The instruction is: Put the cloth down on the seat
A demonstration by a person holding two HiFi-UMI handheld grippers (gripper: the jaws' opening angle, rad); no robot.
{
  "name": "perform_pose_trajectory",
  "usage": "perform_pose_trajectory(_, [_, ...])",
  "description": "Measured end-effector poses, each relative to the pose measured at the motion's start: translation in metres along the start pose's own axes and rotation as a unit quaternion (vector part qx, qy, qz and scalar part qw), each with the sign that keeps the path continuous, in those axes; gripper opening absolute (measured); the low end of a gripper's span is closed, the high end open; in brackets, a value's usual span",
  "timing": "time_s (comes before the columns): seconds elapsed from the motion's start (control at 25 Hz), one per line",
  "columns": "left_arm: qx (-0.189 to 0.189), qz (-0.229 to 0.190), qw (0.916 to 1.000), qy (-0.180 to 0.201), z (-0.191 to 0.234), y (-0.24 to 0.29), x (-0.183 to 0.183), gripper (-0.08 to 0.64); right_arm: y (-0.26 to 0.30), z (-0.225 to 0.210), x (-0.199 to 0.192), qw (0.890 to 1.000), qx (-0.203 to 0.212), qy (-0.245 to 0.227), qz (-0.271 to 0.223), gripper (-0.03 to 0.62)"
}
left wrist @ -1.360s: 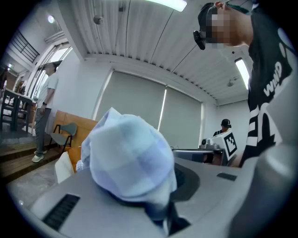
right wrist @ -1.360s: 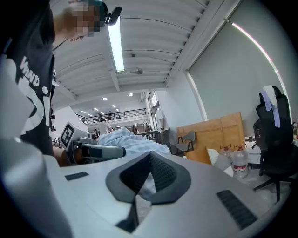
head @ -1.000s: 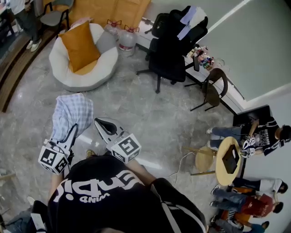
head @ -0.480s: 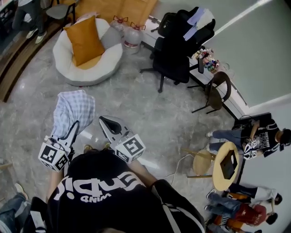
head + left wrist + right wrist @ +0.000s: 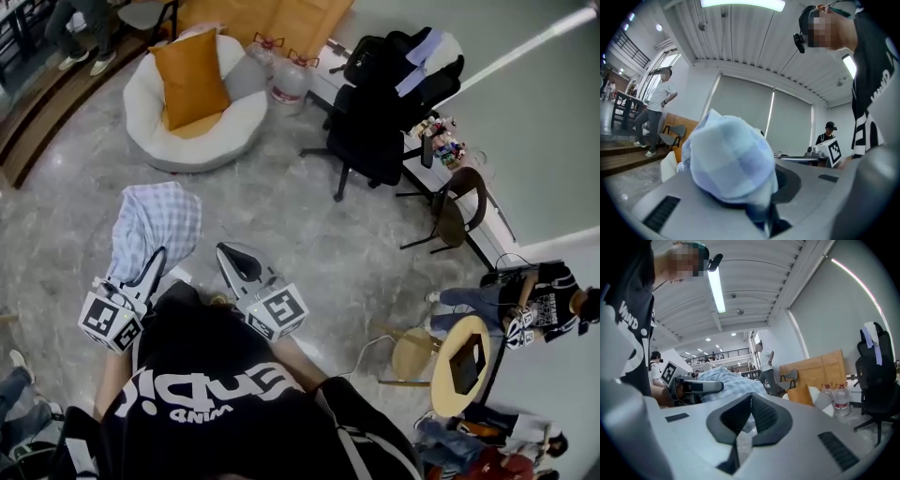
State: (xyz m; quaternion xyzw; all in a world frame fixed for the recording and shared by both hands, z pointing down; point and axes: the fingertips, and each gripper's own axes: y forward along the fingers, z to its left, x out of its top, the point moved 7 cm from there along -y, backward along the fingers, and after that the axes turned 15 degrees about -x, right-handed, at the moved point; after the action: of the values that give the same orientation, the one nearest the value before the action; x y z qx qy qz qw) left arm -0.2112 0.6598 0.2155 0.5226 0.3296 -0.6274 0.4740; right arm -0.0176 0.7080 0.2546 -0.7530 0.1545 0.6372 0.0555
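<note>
A blue plaid cloth (image 5: 155, 223) hangs bunched from my left gripper (image 5: 157, 257), which is shut on it in front of the person's chest. In the left gripper view the cloth (image 5: 730, 159) bulges over the jaws of the left gripper (image 5: 761, 212) and hides the pads. My right gripper (image 5: 229, 253) hovers just right of the cloth, shut with nothing between its pads (image 5: 761, 416). Across the floor at the upper left stands the seat, a white beanbag chair (image 5: 161, 142) with an orange cushion (image 5: 191, 77) on it.
A black office chair (image 5: 380, 103) draped with clothes stands right of the seat. Two water bottles (image 5: 289, 82) are behind the seat. A small brown chair (image 5: 452, 208), a round table (image 5: 463, 354) and seated people are at the right. Wooden steps (image 5: 37, 103) run along the left.
The seat and the office chair have slid down and right in the head view, so they are nearer. Both grippers and the cloth keep the same pose.
</note>
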Motion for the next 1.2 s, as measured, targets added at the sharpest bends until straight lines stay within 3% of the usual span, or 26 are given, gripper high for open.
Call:
perform_pose_trajectory(0.24, [0.009,-0.004,0.9999,0.003,0.006,0.002,0.0,0.073,0.008,-0.004,-0.002,1.0,0.01,0.001,0.005,0.021])
perform_pose_trajectory(0.72, [-0.007,-0.011,0.9999,-0.007,0.025,0.017,0.0,0.072,0.032,-0.014,-0.006,1.0,0.014,0.003,0.01,0.021])
perform_pose_trajectory(1.2, [-0.013,0.001,0.9998,-0.013,0.113,0.045,0.031,0.072,0.119,-0.037,0.017,1.0,0.015,0.004,0.01,0.021])
